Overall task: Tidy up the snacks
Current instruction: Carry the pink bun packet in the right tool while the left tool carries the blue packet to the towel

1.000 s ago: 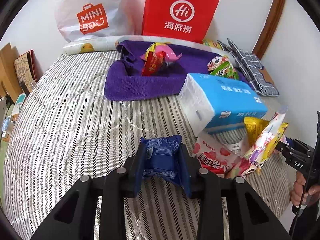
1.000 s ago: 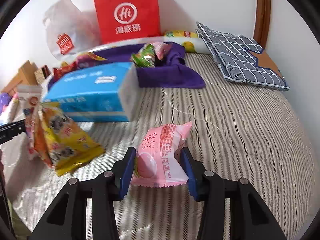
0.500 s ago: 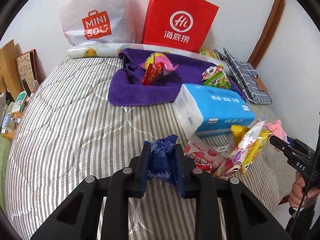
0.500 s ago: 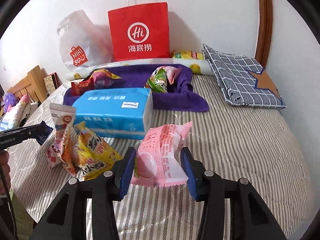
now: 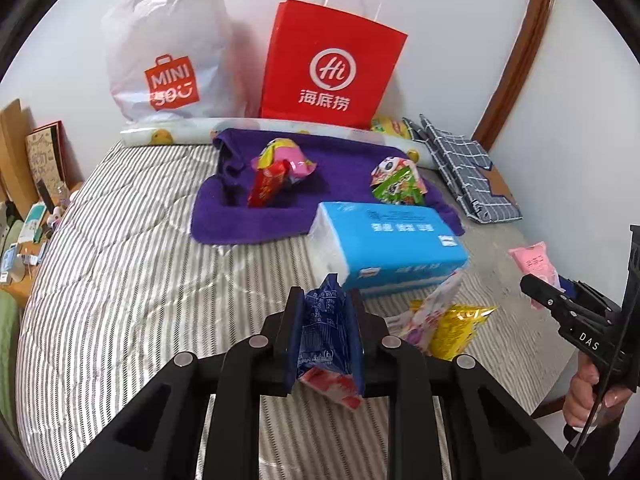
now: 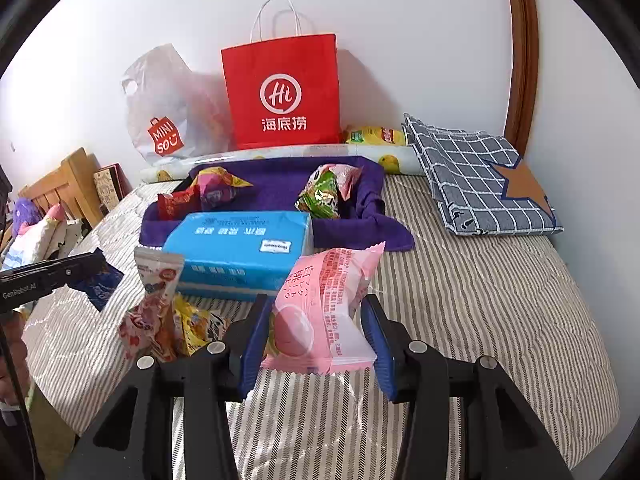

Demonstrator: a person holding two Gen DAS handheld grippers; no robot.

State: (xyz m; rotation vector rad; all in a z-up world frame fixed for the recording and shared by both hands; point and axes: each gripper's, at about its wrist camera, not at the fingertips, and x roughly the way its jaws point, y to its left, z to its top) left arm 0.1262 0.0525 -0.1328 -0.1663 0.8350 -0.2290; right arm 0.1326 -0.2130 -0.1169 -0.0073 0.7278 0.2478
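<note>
Above the striped bed [image 5: 120, 280], left gripper [image 5: 324, 336] pinches a blue snack packet [image 5: 324, 332] tight, lifted clear of the cover. Right gripper [image 6: 316, 336] clamps a pink snack packet [image 6: 324, 312], also held up. Just beyond: loose snack packets [image 6: 160, 320] lying against a blue tissue pack [image 6: 240, 252]. Farther back, purple towel [image 5: 248, 224] with more snacks, then red paper bag [image 5: 328, 68] and white plastic bag [image 5: 168, 48] at the wall.

Left gripper [image 5: 325, 336] clamped on dark blue snack packet [image 5: 325, 332], lifted off striped bedding [image 5: 120, 280]; blue tissue pack [image 5: 392, 248] just ahead-right, purple towel [image 5: 248, 224] beyond.
</note>
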